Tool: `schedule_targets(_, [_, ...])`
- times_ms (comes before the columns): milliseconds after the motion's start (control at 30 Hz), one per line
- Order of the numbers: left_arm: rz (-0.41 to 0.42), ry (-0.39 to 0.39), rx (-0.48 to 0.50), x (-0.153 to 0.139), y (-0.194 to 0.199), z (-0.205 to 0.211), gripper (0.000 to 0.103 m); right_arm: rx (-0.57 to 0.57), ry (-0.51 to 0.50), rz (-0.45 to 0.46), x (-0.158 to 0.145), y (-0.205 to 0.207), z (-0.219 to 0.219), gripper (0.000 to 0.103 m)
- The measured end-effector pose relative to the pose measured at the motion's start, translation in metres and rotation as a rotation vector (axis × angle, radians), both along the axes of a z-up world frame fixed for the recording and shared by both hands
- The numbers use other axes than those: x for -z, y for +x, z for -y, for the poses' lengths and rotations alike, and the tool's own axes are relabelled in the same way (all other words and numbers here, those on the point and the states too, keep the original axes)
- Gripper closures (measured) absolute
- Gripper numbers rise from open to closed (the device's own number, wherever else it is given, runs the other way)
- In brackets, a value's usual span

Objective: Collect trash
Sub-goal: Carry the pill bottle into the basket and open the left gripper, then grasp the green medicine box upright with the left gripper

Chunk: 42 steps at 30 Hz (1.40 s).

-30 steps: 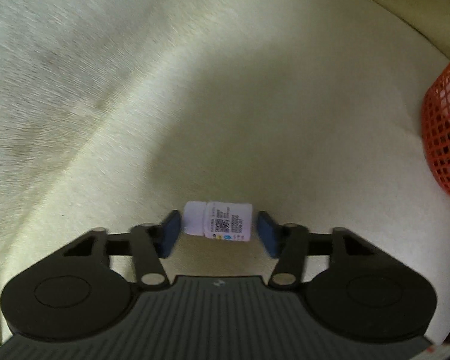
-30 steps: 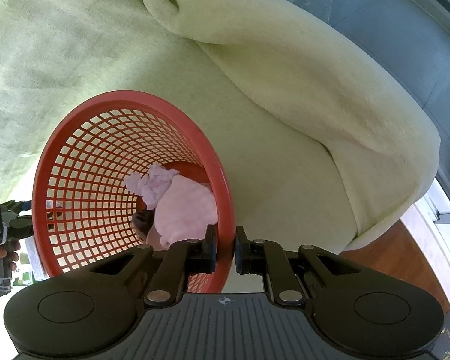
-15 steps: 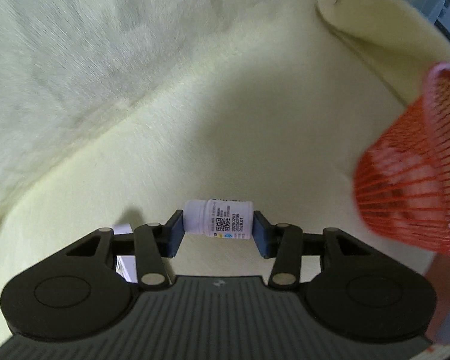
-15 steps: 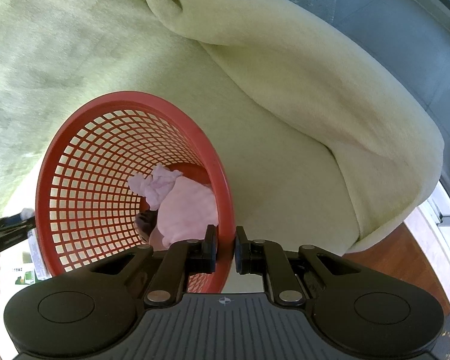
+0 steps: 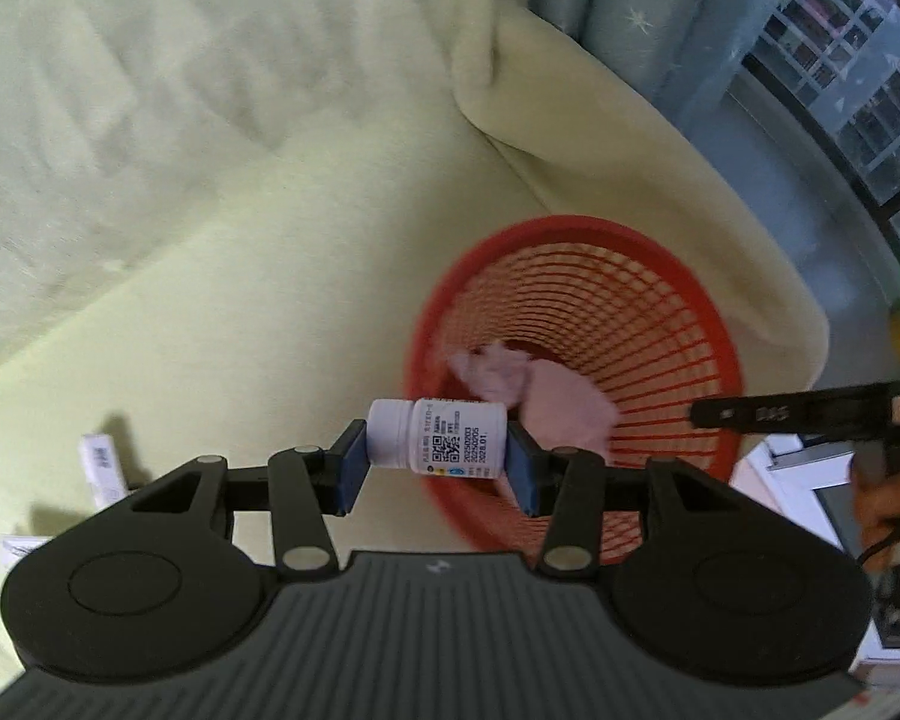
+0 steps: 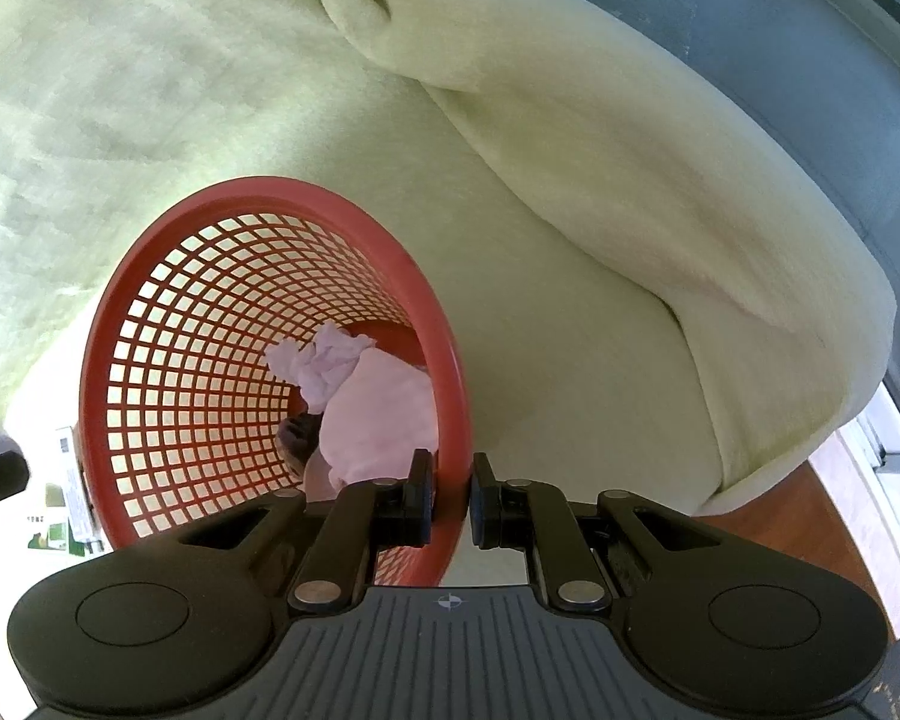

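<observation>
One piece of trash is in transit: a small white plastic pill bottle (image 5: 437,443) with a printed label lies sideways between the blue pads of the left gripper (image 5: 438,461), which clamp it cap on one side and base on the other. In the left wrist view the bottle sits in front of the near rim of the round red plastic mesh basket (image 5: 576,372), not yet plainly over its opening.

The basket stands on a pale yellow-green fleece blanket (image 6: 570,192). The right gripper (image 6: 451,501) has its jaws pinched narrow on the basket's rim, one pad inside and one outside, so it seems to be steadying it.

Already inside the basket lies a crumpled pale pink tissue or cloth (image 6: 360,402), with something small and dark beside it that is too unclear to name. So at least one item looks collected.

Left to do, as I judge it: carry the bottle over the basket's mouth and let go. Beside the basket, on its outer side away from the right gripper, small white and green printed cartons (image 6: 66,504) rest on the blanket; these may be further trash.
</observation>
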<state>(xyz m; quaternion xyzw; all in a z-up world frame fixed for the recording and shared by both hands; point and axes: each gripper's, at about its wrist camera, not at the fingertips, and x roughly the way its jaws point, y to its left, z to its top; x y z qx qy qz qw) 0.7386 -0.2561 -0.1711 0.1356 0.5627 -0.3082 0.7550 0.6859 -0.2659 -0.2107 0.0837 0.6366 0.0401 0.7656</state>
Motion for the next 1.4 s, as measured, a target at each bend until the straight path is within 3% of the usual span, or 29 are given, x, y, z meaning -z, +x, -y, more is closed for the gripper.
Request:
schedule_targets(333, [-0.036,0.012,0.011,0.022,-0.013,0.044,0.061,-0.020,0.007,0.012,-0.002,-0.006,0.002,0.094])
schedule_targets(733, [-0.048,0.042,0.016,0.040,-0.017,0.064,0.061,-0.023,0.018,0.018,0.000,-0.003,0.001,0.094])
schedule_targets(800, [-0.045,0.030,0.022,0.038,-0.018,0.065,0.053,-0.021,0.020,0.019,0.000,-0.004,0.002,0.094])
schedule_targets(867, [-0.026,0.017,0.021,0.034,-0.019,0.066,0.037,-0.020,0.019,0.020,0.001,-0.005,0.002,0.094])
schedule_targets(900, [-0.016,0.009,0.021,0.031,-0.020,0.066,0.036,-0.019,0.019,0.020,0.001,-0.005,0.002,0.094])
schedule_targets(1100, [0.015,-0.011,0.007,0.017,-0.016,0.053,0.036,-0.018,0.019,0.016,0.000,-0.005,0.000,0.094])
schedule_targets(1400, [0.078,-0.011,-0.092,-0.003,-0.009,-0.011,0.036,-0.027,0.010,0.014,0.000,-0.005,-0.001,0.094])
